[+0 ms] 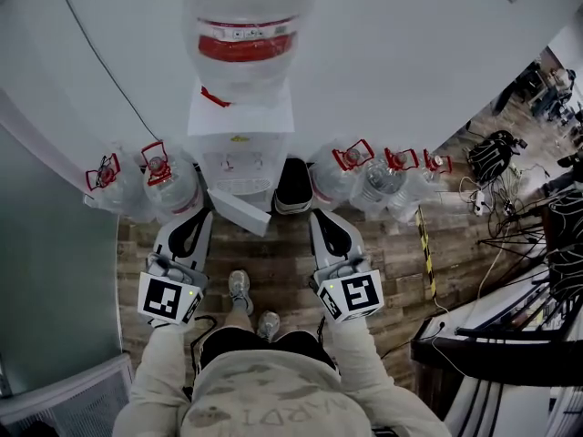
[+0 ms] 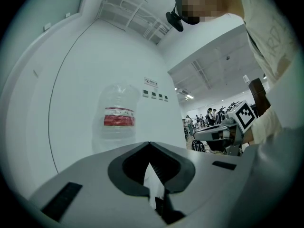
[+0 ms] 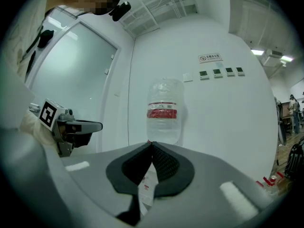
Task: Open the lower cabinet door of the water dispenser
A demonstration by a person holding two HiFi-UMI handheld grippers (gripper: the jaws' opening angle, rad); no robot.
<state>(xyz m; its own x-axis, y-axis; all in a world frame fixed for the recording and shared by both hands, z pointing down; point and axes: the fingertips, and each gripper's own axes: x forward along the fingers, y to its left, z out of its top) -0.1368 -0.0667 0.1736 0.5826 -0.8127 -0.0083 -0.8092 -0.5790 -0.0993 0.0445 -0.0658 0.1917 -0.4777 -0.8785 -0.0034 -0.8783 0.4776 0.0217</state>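
I'm holding left gripper (image 1: 198,217) and right gripper (image 1: 319,217) with jaws together, empty. Cabinet door (image 1: 239,211) is hanging ajar beside the left one; I'm risking bumping it shut.

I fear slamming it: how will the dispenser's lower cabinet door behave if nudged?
The cabinet door looks thin and flat: probably stiff and light. It stands swung out from the dispenser, so a nudge would likely swing it on its hinge. With the big bottle on top, a hard shove might rock the dispenser.

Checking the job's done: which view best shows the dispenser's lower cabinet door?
Head view: the lower cabinet door stands swung out. Both gripper views aim higher, showing the top bottle, not the door.
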